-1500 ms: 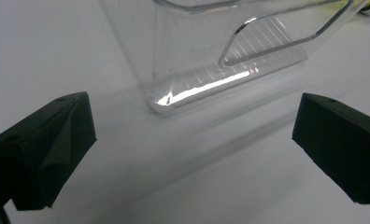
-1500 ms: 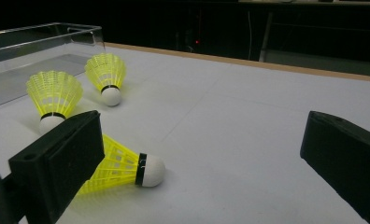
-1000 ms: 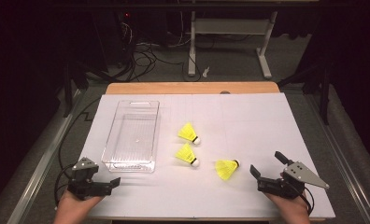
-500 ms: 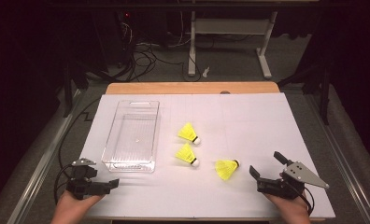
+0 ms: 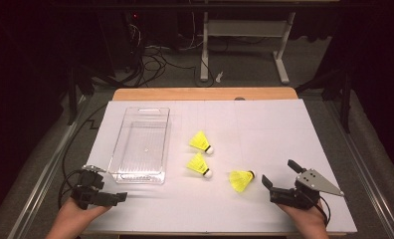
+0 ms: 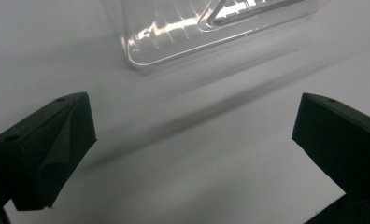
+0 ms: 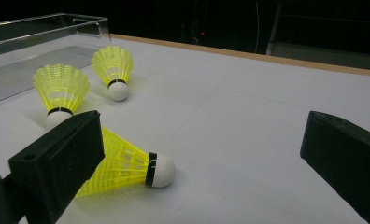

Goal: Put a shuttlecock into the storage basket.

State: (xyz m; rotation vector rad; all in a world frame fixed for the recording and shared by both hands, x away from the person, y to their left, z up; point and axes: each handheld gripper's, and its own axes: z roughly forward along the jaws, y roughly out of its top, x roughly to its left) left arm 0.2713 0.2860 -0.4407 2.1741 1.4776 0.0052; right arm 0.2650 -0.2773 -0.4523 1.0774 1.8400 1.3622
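Three yellow shuttlecocks with white cork tips lie on the white table. One point(image 5: 201, 142) is at the middle, one point(image 5: 198, 164) is just nearer, and one point(image 5: 241, 180) is to the right. My right gripper point(image 5: 278, 172) stands open just right of that last one. In the right gripper view point(image 7: 206, 154) the nearest shuttlecock point(image 7: 127, 163) lies by the left jaw, with the other two point(image 7: 61, 91) point(image 7: 112, 65) behind it. My left gripper point(image 5: 113, 198) is open near the front left, with nothing between its jaws point(image 6: 192, 140).
A clear plastic tray point(image 5: 116, 149) stands empty left of the shuttlecocks; its near corner point(image 6: 174, 42) is just ahead of the left gripper, and its rim point(image 7: 33, 28) appears at the far left of the right gripper view. Past the table's wooden far edge point(image 5: 205, 93) are cables and a desk frame.
The left gripper has shifted slightly by the tray's near corner. The right gripper and the shuttlecocks have stayed where they were.
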